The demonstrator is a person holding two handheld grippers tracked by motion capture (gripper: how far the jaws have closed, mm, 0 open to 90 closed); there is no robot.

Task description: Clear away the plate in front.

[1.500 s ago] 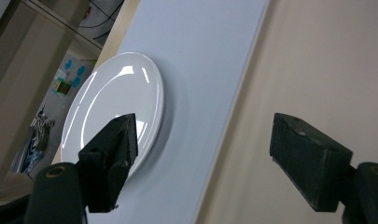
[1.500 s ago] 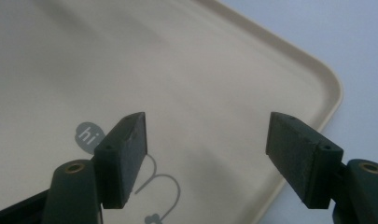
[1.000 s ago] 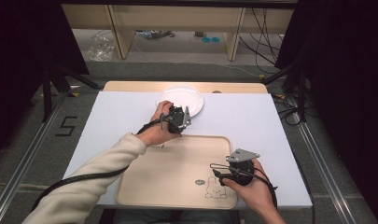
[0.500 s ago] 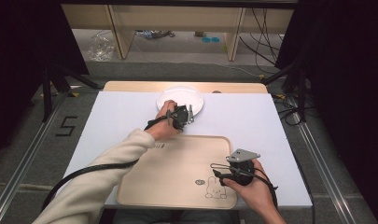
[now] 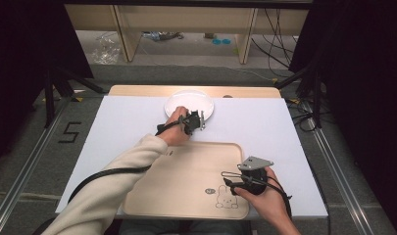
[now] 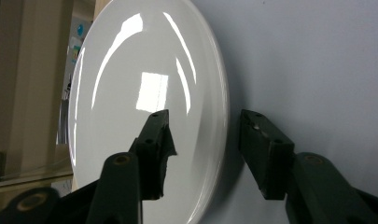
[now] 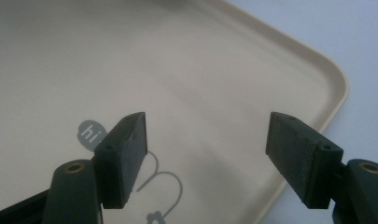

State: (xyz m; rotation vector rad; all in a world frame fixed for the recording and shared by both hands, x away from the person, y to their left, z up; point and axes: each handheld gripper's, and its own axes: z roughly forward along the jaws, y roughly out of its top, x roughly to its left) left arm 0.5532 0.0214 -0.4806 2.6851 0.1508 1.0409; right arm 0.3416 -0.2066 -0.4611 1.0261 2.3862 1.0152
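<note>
White tabletop (image 5: 127, 127), far edge: glossy round white plate (image 6: 149, 93), rim between closing left gripper (image 6: 203, 135) jaws, untouched. Right gripper (image 7: 205, 144) agape over beige tray (image 7: 214, 70).

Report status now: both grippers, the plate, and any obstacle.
Left gripper closing, jaws astride plate rim, not yet clamped. Right gripper open over tray, holding nothing. No obstacle.

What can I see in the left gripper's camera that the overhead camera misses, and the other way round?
Left gripper view alone: the plate's glossy rim sits between two black jaws, which have just been closing around it; a gap remains at the outer one, so it isn't gripped yet.

High view alone: the beige tray with its bunny drawing, the right gripper open over it, and the person's cream sleeve.

Both: the white plate, the left gripper at its edge, and the white table cover.
</note>
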